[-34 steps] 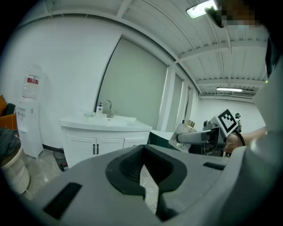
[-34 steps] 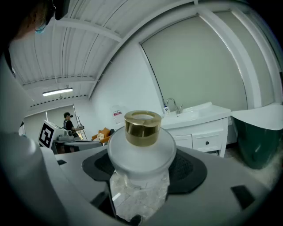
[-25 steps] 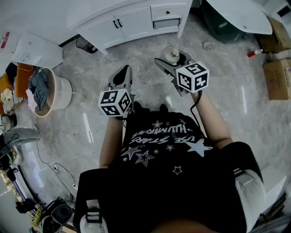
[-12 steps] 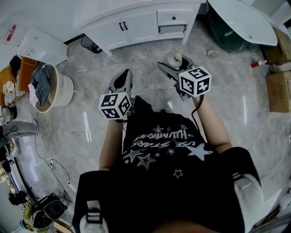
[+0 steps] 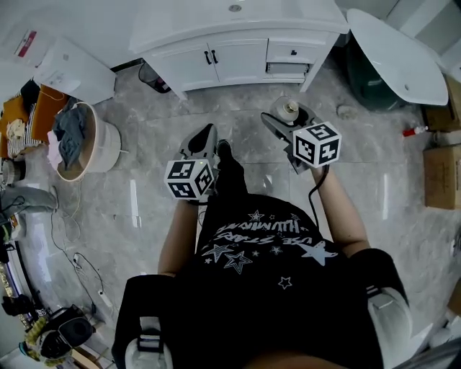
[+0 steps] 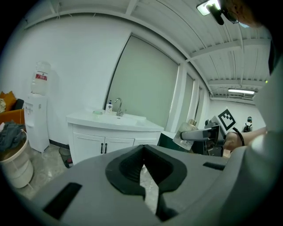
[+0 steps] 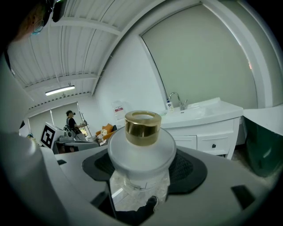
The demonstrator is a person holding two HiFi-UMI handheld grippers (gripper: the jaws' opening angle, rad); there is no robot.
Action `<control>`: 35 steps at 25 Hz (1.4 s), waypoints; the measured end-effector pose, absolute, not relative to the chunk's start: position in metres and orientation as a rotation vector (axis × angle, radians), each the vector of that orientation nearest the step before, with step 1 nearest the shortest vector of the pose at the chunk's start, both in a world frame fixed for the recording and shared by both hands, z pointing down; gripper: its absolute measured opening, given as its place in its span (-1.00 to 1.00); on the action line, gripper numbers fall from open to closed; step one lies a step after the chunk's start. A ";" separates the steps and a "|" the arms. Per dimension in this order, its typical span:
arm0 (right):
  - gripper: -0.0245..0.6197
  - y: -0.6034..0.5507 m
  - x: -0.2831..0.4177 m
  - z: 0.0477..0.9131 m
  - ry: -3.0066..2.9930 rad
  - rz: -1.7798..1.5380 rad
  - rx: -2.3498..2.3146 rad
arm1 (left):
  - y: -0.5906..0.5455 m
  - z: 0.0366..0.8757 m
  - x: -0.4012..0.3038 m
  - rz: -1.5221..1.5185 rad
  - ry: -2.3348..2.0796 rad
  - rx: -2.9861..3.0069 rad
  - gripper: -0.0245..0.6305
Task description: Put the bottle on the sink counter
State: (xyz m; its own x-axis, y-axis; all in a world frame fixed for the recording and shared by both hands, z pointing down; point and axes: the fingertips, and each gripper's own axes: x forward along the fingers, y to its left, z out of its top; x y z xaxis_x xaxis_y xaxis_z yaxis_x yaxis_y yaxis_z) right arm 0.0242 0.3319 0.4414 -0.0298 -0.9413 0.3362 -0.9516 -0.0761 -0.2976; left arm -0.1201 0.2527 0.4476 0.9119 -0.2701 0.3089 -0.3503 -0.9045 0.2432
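A frosted white bottle [image 7: 140, 150] with a gold cap stands upright between the jaws of my right gripper [image 7: 141, 170], which is shut on it. In the head view the bottle [image 5: 289, 109] shows at the tip of the right gripper [image 5: 288, 121], above the marble floor and short of the white vanity. The sink counter [image 5: 238, 18] tops that vanity at the upper middle; it also shows ahead as the sink counter [image 6: 110, 120] with a tap and as the sink counter [image 7: 205, 112]. My left gripper [image 5: 202, 138] is held level beside it, shut, with nothing in it [image 6: 142, 176].
A white bathtub [image 5: 400, 50] and a dark green bin stand right of the vanity. A laundry basket [image 5: 90, 144] with clothes is at the left, near a water dispenser [image 6: 37, 114]. Cardboard boxes [image 5: 441, 173] lie at the far right. Cables trail on the floor at lower left.
The vanity and sink counter have come further into the head view as the person steps toward them. Both grippers keep their pose, the right still shut on the bottle.
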 end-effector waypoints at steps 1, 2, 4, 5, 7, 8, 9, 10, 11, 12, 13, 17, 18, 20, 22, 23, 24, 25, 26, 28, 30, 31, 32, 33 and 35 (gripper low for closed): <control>0.13 0.323 0.029 0.442 -2.117 0.724 2.178 | 0.245 0.451 -0.116 0.393 -0.454 2.771 -0.90; 0.13 0.315 0.034 0.443 -2.113 0.731 2.185 | 0.236 0.454 -0.111 0.399 -0.447 2.762 -0.90; 0.13 0.295 0.042 0.445 -2.101 0.747 2.192 | 0.216 0.459 -0.101 0.405 -0.437 2.747 -0.91; 0.13 0.284 0.047 0.447 -2.094 0.753 2.191 | 0.203 0.460 -0.096 0.403 -0.435 2.744 -0.90; 0.13 0.259 0.058 0.449 -2.078 0.756 2.187 | 0.174 0.460 -0.084 0.394 -0.432 2.742 -0.90; 0.13 0.246 0.064 0.449 -2.070 0.756 2.187 | 0.159 0.460 -0.078 0.390 -0.429 2.742 -0.91; 0.13 0.232 0.070 0.449 -2.061 0.755 2.191 | 0.144 0.459 -0.072 0.388 -0.428 2.743 -0.90; 0.13 0.219 0.077 0.448 -2.052 0.756 2.197 | 0.129 0.458 -0.065 0.390 -0.427 2.743 -0.91; 0.13 0.207 0.084 0.447 -2.041 0.757 2.205 | 0.115 0.457 -0.059 0.391 -0.426 2.743 -0.90; 0.13 0.194 0.091 0.445 -2.030 0.759 2.214 | 0.102 0.456 -0.053 0.390 -0.423 2.741 -0.90; 0.13 0.181 0.097 0.443 -2.020 0.761 2.222 | 0.089 0.454 -0.047 0.386 -0.417 2.741 -0.91; 0.13 0.129 0.115 0.433 -2.011 0.764 2.240 | 0.043 0.449 -0.030 0.386 -0.386 2.745 -0.90; 0.13 0.116 0.119 0.431 -2.010 0.760 2.241 | 0.030 0.449 -0.027 0.387 -0.382 2.745 -0.90; 0.13 0.088 0.125 0.429 -2.004 0.754 2.240 | 0.003 0.448 -0.021 0.381 -0.382 2.740 -0.90; 0.13 0.060 0.130 0.428 -1.996 0.750 2.237 | -0.024 0.447 -0.016 0.370 -0.385 2.738 -0.90; 0.13 0.046 0.132 0.428 -1.992 0.749 2.235 | -0.038 0.447 -0.014 0.366 -0.386 2.735 -0.90; 0.13 0.032 0.134 0.428 -1.988 0.747 2.232 | -0.050 0.447 -0.011 0.363 -0.388 2.733 -0.90; 0.13 0.018 0.137 0.428 -1.985 0.746 2.229 | -0.062 0.448 -0.008 0.361 -0.389 2.730 -0.90; 0.13 0.006 0.140 0.428 -1.984 0.746 2.228 | -0.073 0.448 -0.006 0.359 -0.389 2.728 -0.90; 0.13 -0.018 0.146 0.428 -1.982 0.748 2.229 | -0.093 0.449 -0.001 0.360 -0.390 2.726 -0.90; 0.13 -0.039 0.149 0.430 -1.983 0.753 2.227 | -0.111 0.451 0.001 0.365 -0.394 2.722 -0.91; 0.13 -0.049 0.150 0.431 -1.986 0.756 2.224 | -0.120 0.453 0.001 0.367 -0.398 2.719 -0.91; 0.13 -0.057 0.149 0.432 -1.990 0.759 2.218 | -0.128 0.455 0.000 0.369 -0.403 2.714 -0.90; 0.13 -0.065 0.149 0.433 -1.996 0.761 2.210 | -0.135 0.457 0.000 0.372 -0.410 2.709 -0.90; 0.13 -0.079 0.146 0.436 -2.009 0.767 2.185 | -0.148 0.462 -0.001 0.386 -0.420 2.701 -0.91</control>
